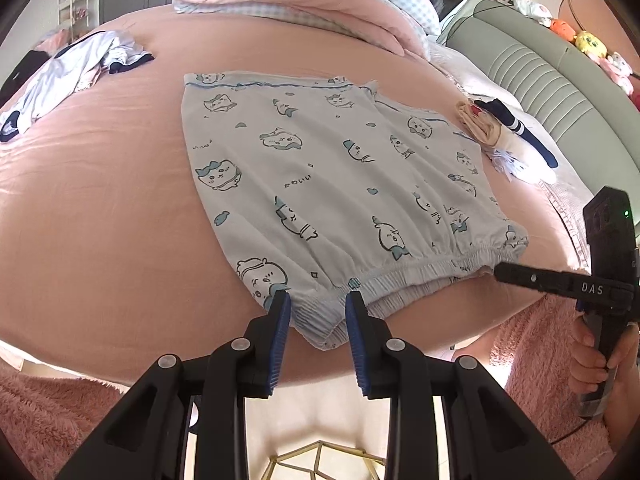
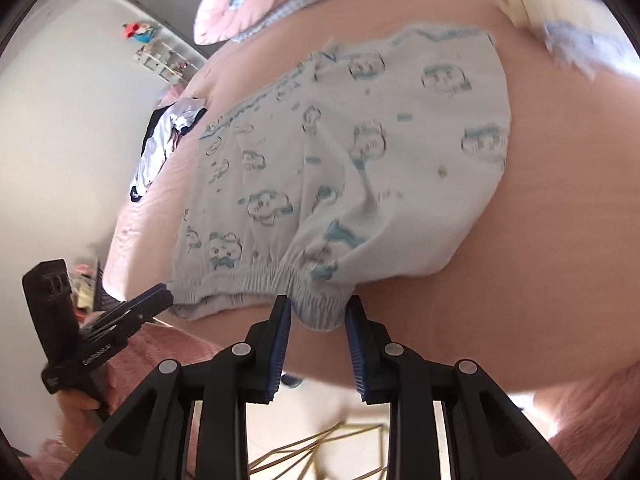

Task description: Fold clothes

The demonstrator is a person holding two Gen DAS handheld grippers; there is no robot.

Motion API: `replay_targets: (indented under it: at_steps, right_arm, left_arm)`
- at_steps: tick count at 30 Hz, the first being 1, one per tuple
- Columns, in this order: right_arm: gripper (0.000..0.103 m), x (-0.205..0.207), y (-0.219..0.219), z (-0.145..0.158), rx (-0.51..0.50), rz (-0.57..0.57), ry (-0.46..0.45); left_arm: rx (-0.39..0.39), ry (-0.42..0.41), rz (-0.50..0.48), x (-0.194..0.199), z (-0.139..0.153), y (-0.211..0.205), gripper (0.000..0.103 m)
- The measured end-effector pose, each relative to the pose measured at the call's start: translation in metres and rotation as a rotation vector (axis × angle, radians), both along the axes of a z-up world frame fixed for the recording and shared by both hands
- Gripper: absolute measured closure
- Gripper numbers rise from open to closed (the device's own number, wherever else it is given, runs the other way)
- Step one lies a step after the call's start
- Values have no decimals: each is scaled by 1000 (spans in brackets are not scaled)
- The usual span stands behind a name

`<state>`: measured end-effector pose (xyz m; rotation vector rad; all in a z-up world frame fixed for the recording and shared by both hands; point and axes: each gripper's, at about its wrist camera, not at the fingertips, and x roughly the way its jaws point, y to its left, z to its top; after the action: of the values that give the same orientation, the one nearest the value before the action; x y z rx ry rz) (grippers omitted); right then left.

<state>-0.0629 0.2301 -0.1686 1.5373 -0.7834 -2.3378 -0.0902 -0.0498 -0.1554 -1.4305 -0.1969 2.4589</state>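
Pale blue shorts [image 1: 320, 168] printed with cartoon animals lie flat on the pink bed sheet [image 1: 100, 220], their gathered waistband [image 1: 420, 276] at the near edge. My left gripper [image 1: 318, 300] stands at the waistband's left corner, fingers [image 1: 282, 320] apart, with the corner hanging between them and not pinched. My right gripper [image 2: 318, 304] flanks the right corner of the shorts [image 2: 340, 152] in the same way, in a blurred view. The left view shows the right gripper [image 1: 498, 272] from the side, tip at the waistband end. The right view shows the left gripper [image 2: 166, 294] likewise.
A heap of white and navy clothes [image 1: 60, 80] lies at the far left of the bed. A pink quilt [image 1: 300, 0] is piled at the back. Folded items [image 1: 500, 128] sit right of the shorts, near a green headboard [image 1: 540, 80]. A gold wire frame [image 1: 320, 460] is below the bed edge.
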Motion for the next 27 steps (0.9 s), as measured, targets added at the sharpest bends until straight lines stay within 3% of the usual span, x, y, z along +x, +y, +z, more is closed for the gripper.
replay_targets:
  at_steps: [5, 6, 7, 13, 17, 20, 23, 27]
  right_arm:
    - [80, -4, 10, -27, -109, -97, -54]
    - [83, -5, 10, -22, -113, -102, -28]
    - [94, -7, 11, -16, -116, -108, -2]
    - [95, -11, -10, 14, 57, -78, 90]
    - [95, -19, -16, 13, 250, -74, 39]
    - [94, -14, -20, 17, 328, -77, 53]
    - [86, -8, -15, 19, 406, -118, 67]
    - [81, -4, 4, 20, 318, -146, 71]
  left_arm:
    - [-1, -19, 7, -4, -7, -3, 77]
    - [1, -19, 9, -4, -6, -5, 77]
    - [5, -15, 11, -3, -6, -6, 77]
    - [26, -21, 31, -4, -7, -14, 76]
    - [20, -20, 25, -2, -7, -14, 76]
    - [20, -21, 25, -2, -7, -15, 76]
    - [22, -29, 30, -3, -9, -17, 76]
    - [21, -33, 31, -3, -10, -17, 76]
